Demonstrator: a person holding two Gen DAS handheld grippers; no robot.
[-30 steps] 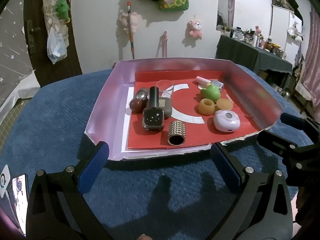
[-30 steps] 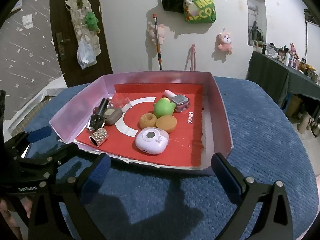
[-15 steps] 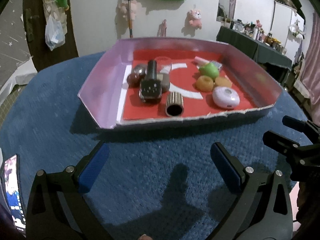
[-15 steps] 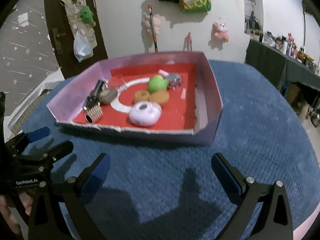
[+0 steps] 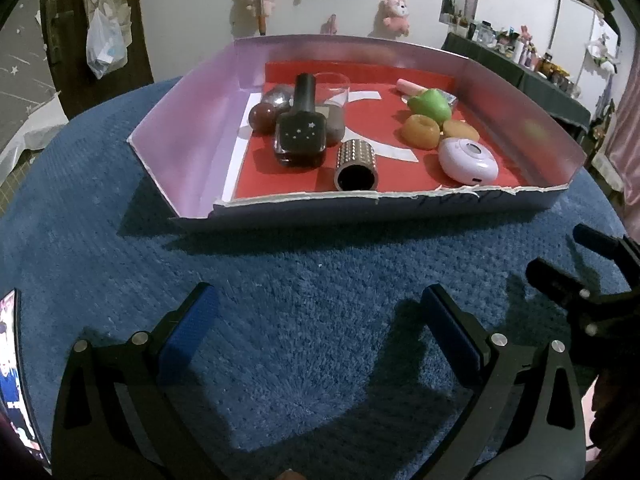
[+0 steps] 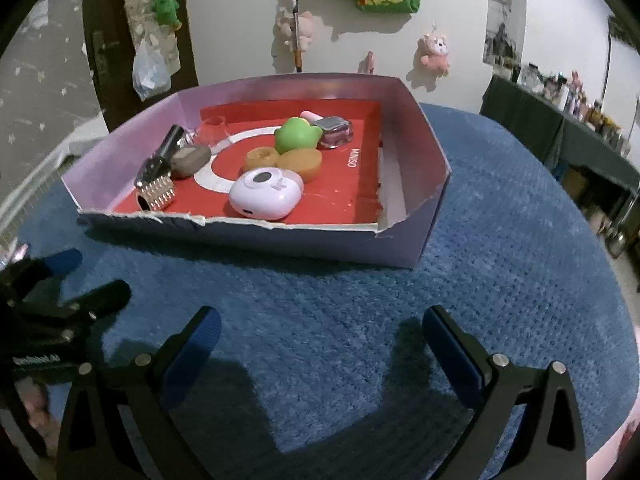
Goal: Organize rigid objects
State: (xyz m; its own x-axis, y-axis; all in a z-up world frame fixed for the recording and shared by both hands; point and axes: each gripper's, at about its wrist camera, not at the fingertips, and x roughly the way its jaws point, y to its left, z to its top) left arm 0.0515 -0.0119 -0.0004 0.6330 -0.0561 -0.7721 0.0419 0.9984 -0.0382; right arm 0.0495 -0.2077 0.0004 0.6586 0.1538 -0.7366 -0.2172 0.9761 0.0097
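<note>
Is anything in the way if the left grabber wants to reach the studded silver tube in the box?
Only the torn, low front wall of the purple cardboard box. The open left gripper sits over bare blue carpet; the studded silver tube lies just behind that wall, so it must go over.

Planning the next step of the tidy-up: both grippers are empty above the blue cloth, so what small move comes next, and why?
Probably ease the right hand-held gripper forward toward the lilac case: it lies nearest the tray's torn front edge, and both grippers are open, holding nothing.
</note>
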